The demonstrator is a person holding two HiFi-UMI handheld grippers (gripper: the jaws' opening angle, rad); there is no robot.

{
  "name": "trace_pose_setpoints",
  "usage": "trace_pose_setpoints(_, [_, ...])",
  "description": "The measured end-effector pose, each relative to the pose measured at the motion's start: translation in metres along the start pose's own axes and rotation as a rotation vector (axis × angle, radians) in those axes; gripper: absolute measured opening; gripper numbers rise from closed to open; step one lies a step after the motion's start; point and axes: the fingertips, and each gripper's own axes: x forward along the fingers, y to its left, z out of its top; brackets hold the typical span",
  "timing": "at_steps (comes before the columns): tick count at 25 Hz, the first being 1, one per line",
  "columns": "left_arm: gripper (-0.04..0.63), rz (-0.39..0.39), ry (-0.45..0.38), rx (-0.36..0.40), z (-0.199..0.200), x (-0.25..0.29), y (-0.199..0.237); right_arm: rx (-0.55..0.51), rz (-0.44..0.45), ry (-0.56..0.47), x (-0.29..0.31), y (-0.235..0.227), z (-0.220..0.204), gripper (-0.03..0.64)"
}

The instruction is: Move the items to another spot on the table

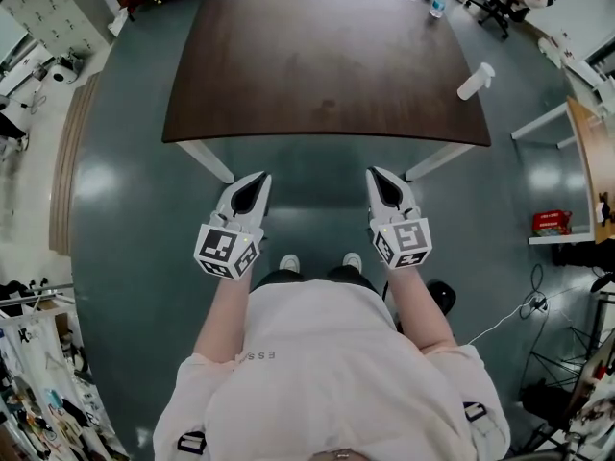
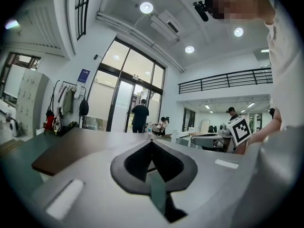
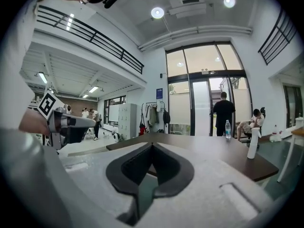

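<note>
A dark brown table [image 1: 327, 65] stands ahead of me. A white spray bottle [image 1: 476, 80] stands at its right edge, and a clear water bottle [image 1: 437, 3] at its far right corner. Both also show in the right gripper view: the spray bottle [image 3: 253, 148] and the water bottle [image 3: 228, 128]. My left gripper [image 1: 258, 179] and right gripper [image 1: 378, 175] hover side by side over the floor, just short of the table's near edge. Both are shut and hold nothing. The left gripper's tips [image 2: 152, 142] and the right gripper's tips [image 3: 152, 146] meet in their own views.
White table legs [image 1: 207, 159] stand just ahead of the grippers. A wooden desk with a red box [image 1: 552, 222] is at the right, with cables [image 1: 524, 307] on the floor nearby. People stand and sit by the glass doors [image 3: 223, 110] beyond the table.
</note>
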Motion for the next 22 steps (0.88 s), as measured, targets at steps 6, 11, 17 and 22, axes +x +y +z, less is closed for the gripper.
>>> trace_pose_setpoints(6, [0.014,-0.011,-0.018,-0.006,0.001,-0.002,0.003,-0.009,-0.002,0.001,-0.002,0.007,0.0,-0.012])
trace_pose_setpoints(11, [0.014,-0.02,-0.029,-0.01,0.005,0.008,-0.006,-0.011,-0.009,0.01,-0.008,-0.005,0.001,-0.012])
trace_pose_setpoints(17, [0.014,-0.028,-0.036,-0.011,0.004,0.015,-0.008,-0.008,-0.017,0.011,-0.007,-0.012,0.0,-0.012])
trace_pose_setpoints(22, [0.014,-0.031,-0.032,-0.016,0.002,0.021,-0.011,0.0,-0.018,0.018,-0.008,-0.017,-0.004,-0.012])
